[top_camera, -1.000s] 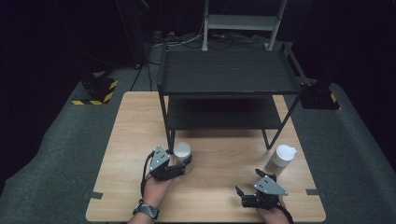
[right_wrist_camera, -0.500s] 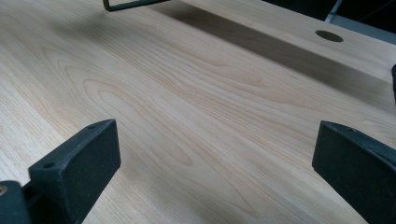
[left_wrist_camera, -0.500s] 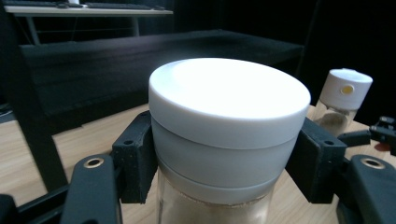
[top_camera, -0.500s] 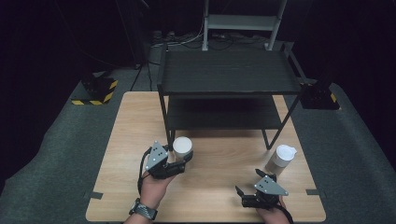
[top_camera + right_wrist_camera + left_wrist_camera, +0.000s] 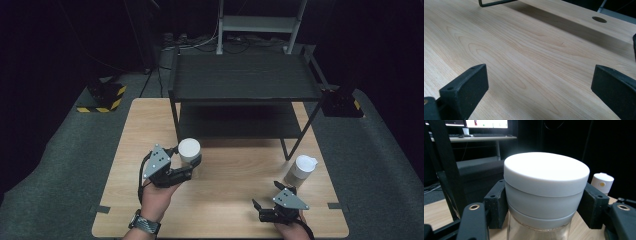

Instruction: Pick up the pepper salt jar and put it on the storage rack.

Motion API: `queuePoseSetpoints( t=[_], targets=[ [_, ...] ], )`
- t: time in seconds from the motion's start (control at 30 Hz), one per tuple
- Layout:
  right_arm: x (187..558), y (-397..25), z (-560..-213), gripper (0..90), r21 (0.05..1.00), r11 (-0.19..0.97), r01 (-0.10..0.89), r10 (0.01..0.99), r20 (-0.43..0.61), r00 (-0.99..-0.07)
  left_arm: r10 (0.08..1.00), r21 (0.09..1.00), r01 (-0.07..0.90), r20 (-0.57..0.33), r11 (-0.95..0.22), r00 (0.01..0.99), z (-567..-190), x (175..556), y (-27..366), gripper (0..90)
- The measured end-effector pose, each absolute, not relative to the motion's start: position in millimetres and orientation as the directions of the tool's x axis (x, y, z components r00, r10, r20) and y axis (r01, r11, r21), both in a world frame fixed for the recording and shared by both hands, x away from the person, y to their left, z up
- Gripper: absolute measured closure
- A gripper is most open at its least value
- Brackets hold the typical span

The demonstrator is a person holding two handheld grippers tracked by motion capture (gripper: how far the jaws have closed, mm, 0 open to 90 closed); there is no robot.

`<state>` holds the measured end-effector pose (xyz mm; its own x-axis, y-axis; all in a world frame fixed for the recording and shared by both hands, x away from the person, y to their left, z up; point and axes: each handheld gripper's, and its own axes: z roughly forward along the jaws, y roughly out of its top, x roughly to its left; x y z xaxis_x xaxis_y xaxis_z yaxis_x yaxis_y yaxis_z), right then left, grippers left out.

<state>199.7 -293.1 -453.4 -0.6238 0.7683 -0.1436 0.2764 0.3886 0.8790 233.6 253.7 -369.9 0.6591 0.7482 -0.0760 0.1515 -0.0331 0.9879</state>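
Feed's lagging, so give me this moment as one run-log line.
left hand-held gripper: shut on white-lidded jar | right hand-held gripper: open, over table | second jar: standing by shelf leg

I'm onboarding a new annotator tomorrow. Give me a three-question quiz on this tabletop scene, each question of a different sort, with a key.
1. True or false: the left tongs grip the white-lidded jar just under its lid.
2. Are the right tongs A) shut on a jar, B) open above bare wooden table, or C) resting on the black shelf?
3. Fill in: the second white-capped container stands near the shelf's front right ____.

Key: 1 true; 2 B; 3 leg.
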Motion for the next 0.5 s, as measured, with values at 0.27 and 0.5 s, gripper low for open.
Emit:
queuePoseSetpoints(
  t=[0.27,0.5],
  targets=[
    [199.9,-292.7,-453.1,0.1,0.878,0.390,0.278,0.768,-0.144,-0.624,0.755,0.992,0.124,-0.066,-0.020,0.653,-353.4,228.9,259.3,34.0],
    [199.8,-292.1,-453.1,0.2,0.877,0.393,0.277,0.768,-0.147,-0.623,0.759,0.995,0.098,-0.059,-0.005,0.648,-335.2,227.0,262.3,34.0]
  ],
)
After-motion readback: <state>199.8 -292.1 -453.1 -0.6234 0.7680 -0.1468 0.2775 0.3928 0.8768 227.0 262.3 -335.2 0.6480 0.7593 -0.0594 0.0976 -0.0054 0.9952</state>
